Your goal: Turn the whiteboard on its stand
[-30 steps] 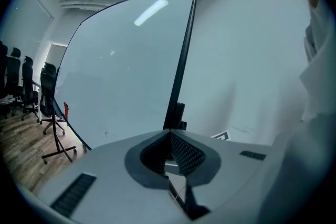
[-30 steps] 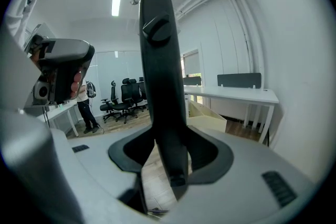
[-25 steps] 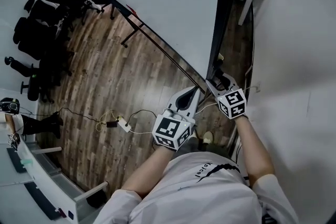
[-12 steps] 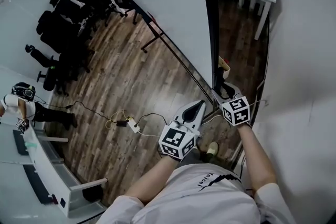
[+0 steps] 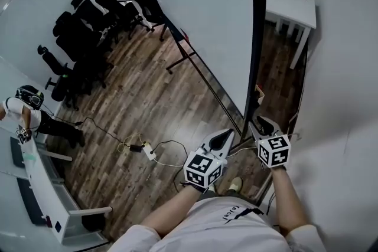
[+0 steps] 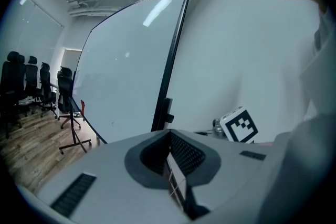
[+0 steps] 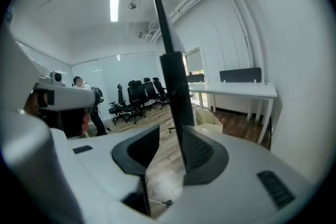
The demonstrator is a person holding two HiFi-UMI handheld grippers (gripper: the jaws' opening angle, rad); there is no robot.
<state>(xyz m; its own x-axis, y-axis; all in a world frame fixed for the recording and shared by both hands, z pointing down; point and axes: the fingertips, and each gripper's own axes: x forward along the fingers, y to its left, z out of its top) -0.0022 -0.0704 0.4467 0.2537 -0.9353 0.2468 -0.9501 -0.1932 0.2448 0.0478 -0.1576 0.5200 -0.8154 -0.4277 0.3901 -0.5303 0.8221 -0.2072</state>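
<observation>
The whiteboard (image 5: 201, 20) is a tall white panel with a dark frame (image 5: 255, 38), standing on a black wheeled stand (image 5: 177, 53). My right gripper (image 5: 260, 123) is at the frame's lower part. In the right gripper view the frame (image 7: 169, 71) runs up between the jaws of the right gripper (image 7: 169, 145). It lies against the right pad while the left pad stands apart, and the jaws are closing. My left gripper (image 5: 227, 134) hangs just left of the board's edge, shut and empty. The left gripper view shows the board (image 6: 126, 71) ahead of the left gripper (image 6: 170, 139).
A white wall (image 5: 342, 97) stands close on the right. A white desk (image 5: 289, 0) is behind the board, and black chairs (image 5: 88, 20) crowd the far left. A power strip with cables (image 5: 144, 151) lies on the wood floor. A person (image 5: 23, 112) stands at the left.
Both grippers sit lower in the head view, and the board's dark edge stands more upright there. The right gripper has stayed at that edge.
</observation>
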